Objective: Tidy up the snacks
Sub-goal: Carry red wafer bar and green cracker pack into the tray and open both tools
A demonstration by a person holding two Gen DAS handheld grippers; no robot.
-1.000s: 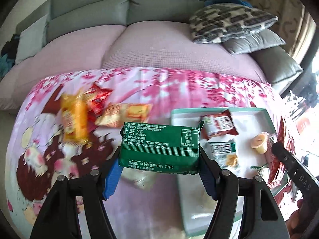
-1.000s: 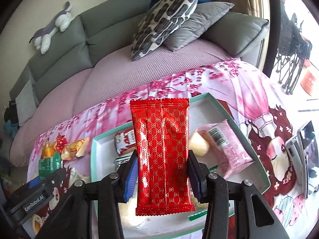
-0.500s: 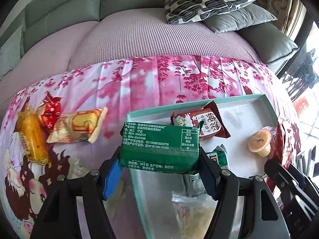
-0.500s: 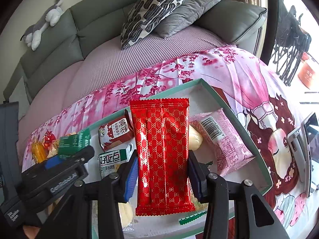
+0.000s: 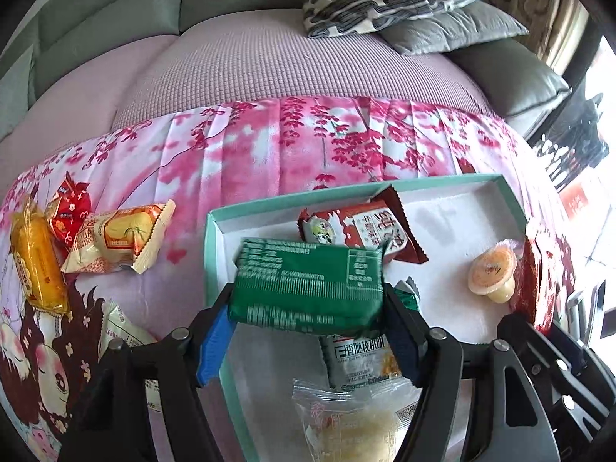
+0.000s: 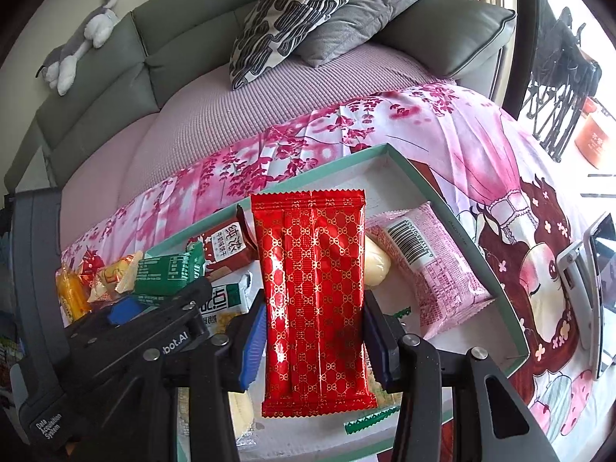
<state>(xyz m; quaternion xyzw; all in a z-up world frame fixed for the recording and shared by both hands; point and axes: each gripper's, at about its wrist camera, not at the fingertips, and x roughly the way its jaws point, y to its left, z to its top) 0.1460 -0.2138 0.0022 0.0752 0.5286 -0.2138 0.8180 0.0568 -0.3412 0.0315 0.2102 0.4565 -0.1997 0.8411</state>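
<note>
Pink cherry-blossom cloth [image 5: 269, 146] covers the table in front of a grey sofa [image 6: 115, 77], where a patterned cushion [image 6: 292, 15] leans on a plain grey one and a plush toy [image 6: 77, 46] lies along the backrest. At the table's middle sits a shallow white tray with a teal rim [image 5: 213, 254], already holding a dark red cookie packet [image 5: 362, 227], a jelly cup [image 5: 492, 275], a white-and-green snack pouch [image 5: 362, 358], a clear-wrapped pastry [image 5: 354, 419] and, seen from the right wrist camera, a pink wrapper with a barcode [image 6: 431, 269]. The left claw [image 5: 308, 327] hangs over the tray's left end with a green packet [image 5: 308, 285] between its blue pads; its jaws are opening, and the packet looks tilted and slightly blurred between them, the pads no longer squeezing its ends. The right claw [image 6: 313, 327] is closed on a red packet with gold pattern [image 6: 313, 300], pinching it upright by its long sides above the tray's near side. Off the tray, toward the table's left edge, lie an orange packet [image 5: 36, 261], a small red candy wrapper [image 5: 71, 211] and a cream-coloured cake packet [image 5: 119, 238], touching one another. Another pale wrapper [image 5: 119, 331] lies near the left claw.
</note>
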